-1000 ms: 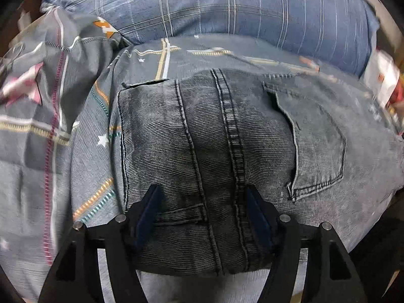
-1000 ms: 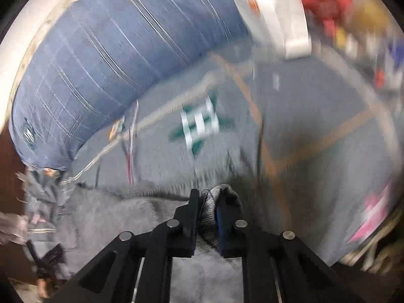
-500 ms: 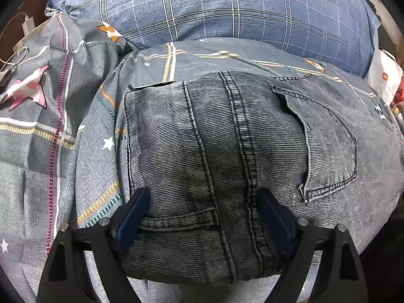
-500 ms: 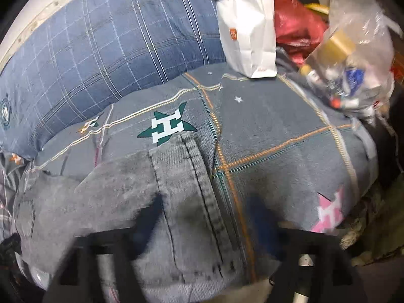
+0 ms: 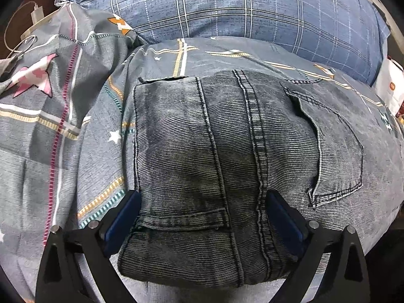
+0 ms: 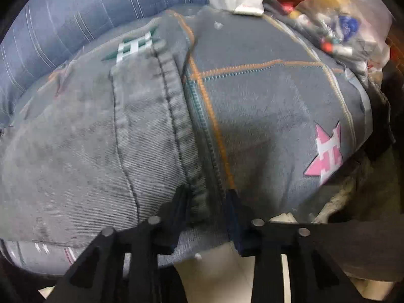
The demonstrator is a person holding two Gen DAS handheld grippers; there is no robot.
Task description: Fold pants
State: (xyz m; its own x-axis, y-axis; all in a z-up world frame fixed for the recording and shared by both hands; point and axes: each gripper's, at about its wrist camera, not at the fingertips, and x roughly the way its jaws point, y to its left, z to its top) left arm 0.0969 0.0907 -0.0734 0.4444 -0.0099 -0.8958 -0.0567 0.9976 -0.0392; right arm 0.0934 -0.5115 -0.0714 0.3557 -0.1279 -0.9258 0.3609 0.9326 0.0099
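Two hand-held grippers (image 5: 202, 202) (image 6: 205, 202) straddle pants (image 5: 227, 151) edges, jaws parted.

Bed with grey patterned quilt (image 5: 75, 139); blue plaid pillow (image 5: 240, 7) at far side; pale floor (image 6: 214, 272) near.

black fingers (image 5: 126, 217), blue pads, silver screws

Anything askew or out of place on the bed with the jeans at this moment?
Nothing stands out. The jeans lie folded flat on the bedspread, edges fairly square, no spills or damage. A cluttered plastic bag sits at the bed's far corner, clear of the fold.
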